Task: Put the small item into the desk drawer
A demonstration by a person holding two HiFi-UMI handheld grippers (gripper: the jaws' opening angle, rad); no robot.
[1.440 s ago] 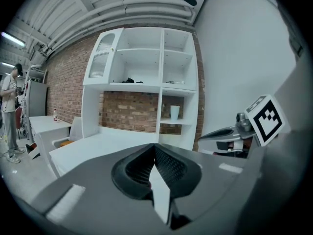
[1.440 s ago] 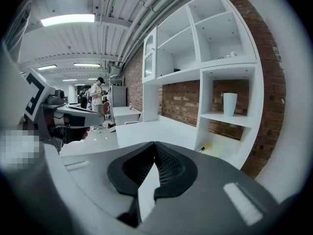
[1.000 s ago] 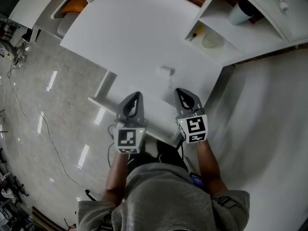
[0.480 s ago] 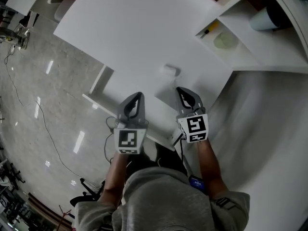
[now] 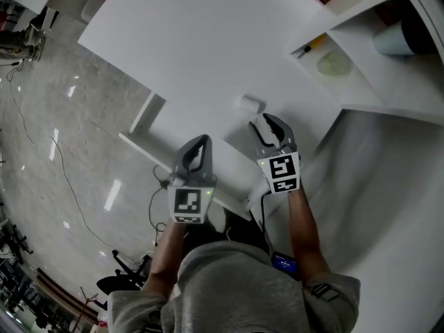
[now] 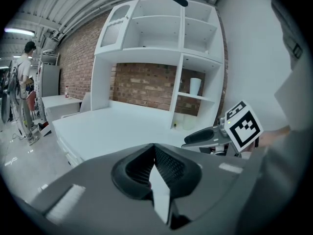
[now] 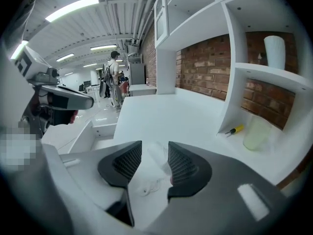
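Reaching stage, by the look of things, with no grip yet taken on the small packet (image 5: pixel 250 103). Lies flat on the white desk (image 5: pixel 187 47), clear and crinkled, just ahead of the right claw (image 5: pixel 270 125). Shows framed in the gap of that claw in the right gripper view. About half open there, having just been opening, with nothing pressed between the pads. Left claw (image 5: pixel 197 146) closed tight, pad against pad, empty, hanging over the near edge of the desk. Open drawer (image 7: pixel 82 137) off to the left of the packet, below the desk's edge and well apart from it.

To do this well:
- Open a touch wider before going in, given thin, probably slippery film.
- Bring both tips down close to the desk, one to each side of the packet.
- Keep the packet centred in the gap and close only with both pads flanking it.
- Mind the thin white cord (image 7: pixel 148 187) near the packet. Cannot tell whether inside the film or loose beside it.
- Take the packet by its body rather than a corner, and lift slowly to check for a trailing cord.
- Squeeze firmly but without crushing.
- Keep the left claw out of the path to the drawer, or rest it on the drawer front as a steady.
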